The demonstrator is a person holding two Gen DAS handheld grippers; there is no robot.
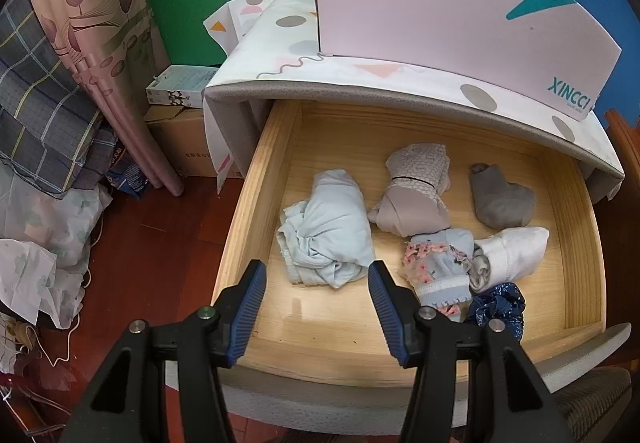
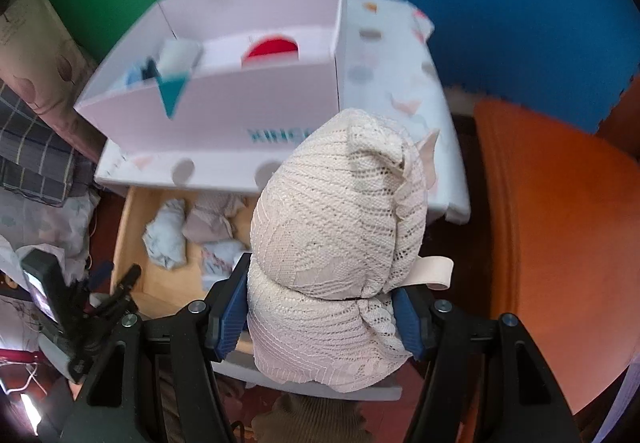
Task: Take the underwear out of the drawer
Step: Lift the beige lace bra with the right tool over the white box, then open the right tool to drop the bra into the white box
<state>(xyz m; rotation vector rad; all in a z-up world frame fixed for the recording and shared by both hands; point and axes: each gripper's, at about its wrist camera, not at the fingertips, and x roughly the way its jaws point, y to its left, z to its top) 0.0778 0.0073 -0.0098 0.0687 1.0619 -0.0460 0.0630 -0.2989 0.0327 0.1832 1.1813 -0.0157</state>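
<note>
The wooden drawer (image 1: pixel 256 203) stands pulled out of a small cabinet. It holds several rolled garments: a light blue one (image 1: pixel 326 231), a beige patterned one (image 1: pixel 416 191), a grey one (image 1: pixel 500 199), a floral blue one (image 1: pixel 440 263), a white one (image 1: pixel 508 251) and a dark blue one (image 1: pixel 500 307). My left gripper (image 1: pixel 316 283) is open and empty above the drawer's front, just short of the light blue roll. My right gripper (image 2: pixel 320 299) is shut on a cream lace underwear bundle (image 2: pixel 336 227), held high above the drawer (image 2: pixel 128 227).
A white XINCCI box (image 1: pixel 440 3) sits on the cabinet top (image 1: pixel 320 79); in the right wrist view the box (image 2: pixel 224 103) is open with items inside. An orange chair (image 2: pixel 560 243) is at right. Curtain (image 1: pixel 100 43), bedding and cartons stand left of the cabinet.
</note>
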